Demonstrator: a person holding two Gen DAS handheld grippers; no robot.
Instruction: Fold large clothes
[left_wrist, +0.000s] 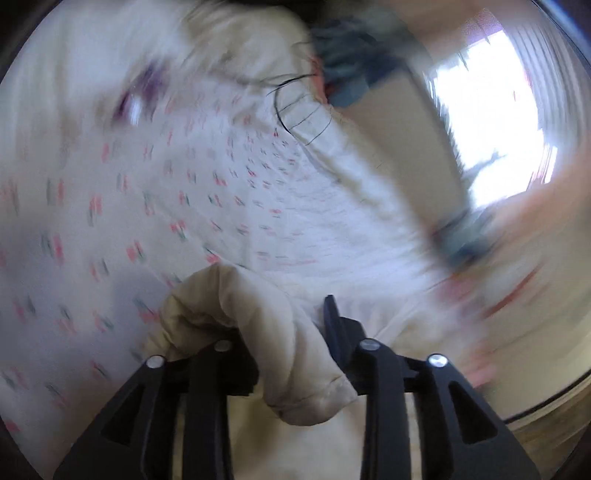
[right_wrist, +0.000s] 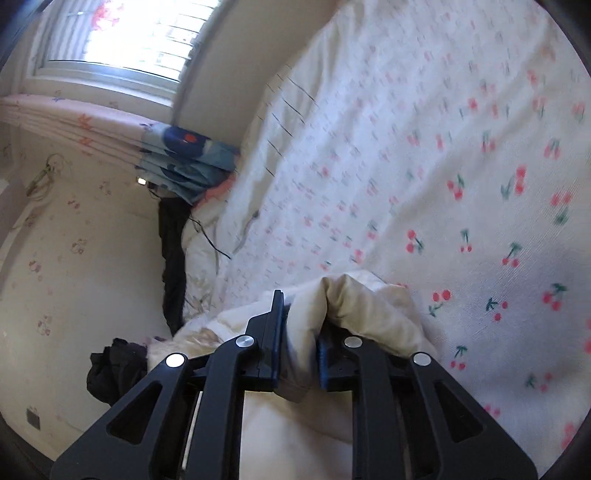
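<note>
No writing I can read. My left gripper (left_wrist: 284, 343) and right gripper (right_wrist: 301, 332) each pinch bunched cream cloth (right_wrist: 354, 310) low-centre, over the cherry-print bed (right_wrist: 461, 155); left view's blurred.

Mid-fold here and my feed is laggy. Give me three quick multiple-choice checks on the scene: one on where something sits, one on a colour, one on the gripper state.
1. Where is the bunched cream fabric garment in the right wrist view?
A. Between the right gripper's fingers
B. On the windowsill
C. On the floor

2. What colour are the cherries printed on the white bedsheet?
A. Yellow
B. Red-pink
C. Purple

3. What is the left gripper doing?
A. Open, holding nothing
B. Out of view
C. Shut on cream cloth

Answers: 1 A, cloth bulges out between both fingers. 2 B, red-pink fruit on green stems. 3 C, a fold of the garment sits pinched there.
</note>
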